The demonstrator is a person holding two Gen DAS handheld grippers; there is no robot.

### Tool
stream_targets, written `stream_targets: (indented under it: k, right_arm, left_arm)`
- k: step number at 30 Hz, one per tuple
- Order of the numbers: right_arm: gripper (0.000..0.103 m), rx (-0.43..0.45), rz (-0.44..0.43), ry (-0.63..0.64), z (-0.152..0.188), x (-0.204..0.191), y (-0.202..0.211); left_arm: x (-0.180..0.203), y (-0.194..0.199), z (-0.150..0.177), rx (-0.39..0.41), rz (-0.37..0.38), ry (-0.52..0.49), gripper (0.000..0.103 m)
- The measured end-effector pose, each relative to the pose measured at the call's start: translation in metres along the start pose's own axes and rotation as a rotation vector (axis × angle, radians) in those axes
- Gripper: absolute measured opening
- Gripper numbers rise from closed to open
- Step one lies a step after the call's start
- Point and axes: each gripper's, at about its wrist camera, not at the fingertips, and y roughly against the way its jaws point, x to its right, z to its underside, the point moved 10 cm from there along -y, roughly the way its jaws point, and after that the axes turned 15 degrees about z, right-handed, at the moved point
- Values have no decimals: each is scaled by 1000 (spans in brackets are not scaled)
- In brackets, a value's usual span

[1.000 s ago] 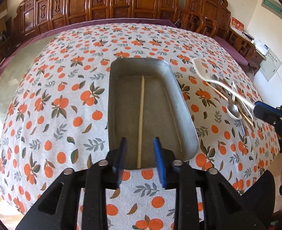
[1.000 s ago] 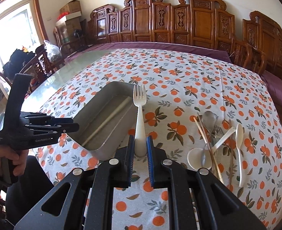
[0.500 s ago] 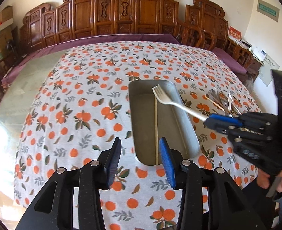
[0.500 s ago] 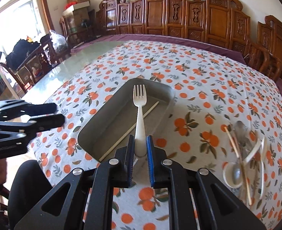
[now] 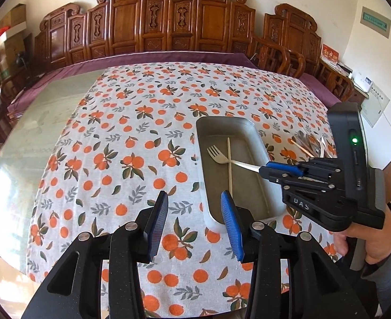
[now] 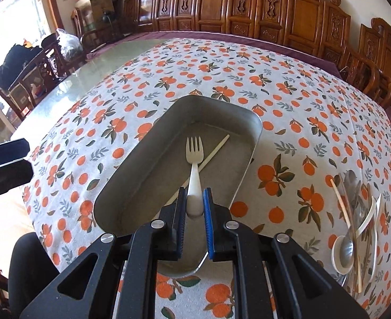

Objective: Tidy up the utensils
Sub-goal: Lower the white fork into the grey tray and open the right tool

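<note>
A grey metal tray [image 5: 259, 138] [image 6: 251, 156] sits on the orange-print tablecloth with one pale chopstick [image 5: 229, 164] [image 6: 213, 154] lying in it. My right gripper [image 6: 194, 207] [image 5: 262, 170] is shut on the handle of a white plastic fork [image 6: 194, 156] [image 5: 222, 156], holding it over the tray with the tines low above the chopstick. My left gripper [image 5: 192, 226] is open and empty, hovering over the cloth just left of the tray's near end.
A pile of loose utensils lies on the cloth right of the tray: white spoons, a metal spoon and chopsticks [image 6: 355, 218] [image 5: 310, 146]. Carved wooden chairs [image 5: 179, 21] line the far side. Bare glass tabletop [image 5: 36, 133] lies to the left.
My right gripper has carried the fork from the tray's right side to over the tray and lowered it. My left gripper has pulled back and to the left, staying open.
</note>
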Motion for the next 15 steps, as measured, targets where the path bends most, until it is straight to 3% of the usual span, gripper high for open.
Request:
stream_targets:
  k: [15]
  right_arm:
    - [15,-13,-58,-21,2,-14,-8]
  left_arm:
    - [3,-4,6,-11,-2,6,39]
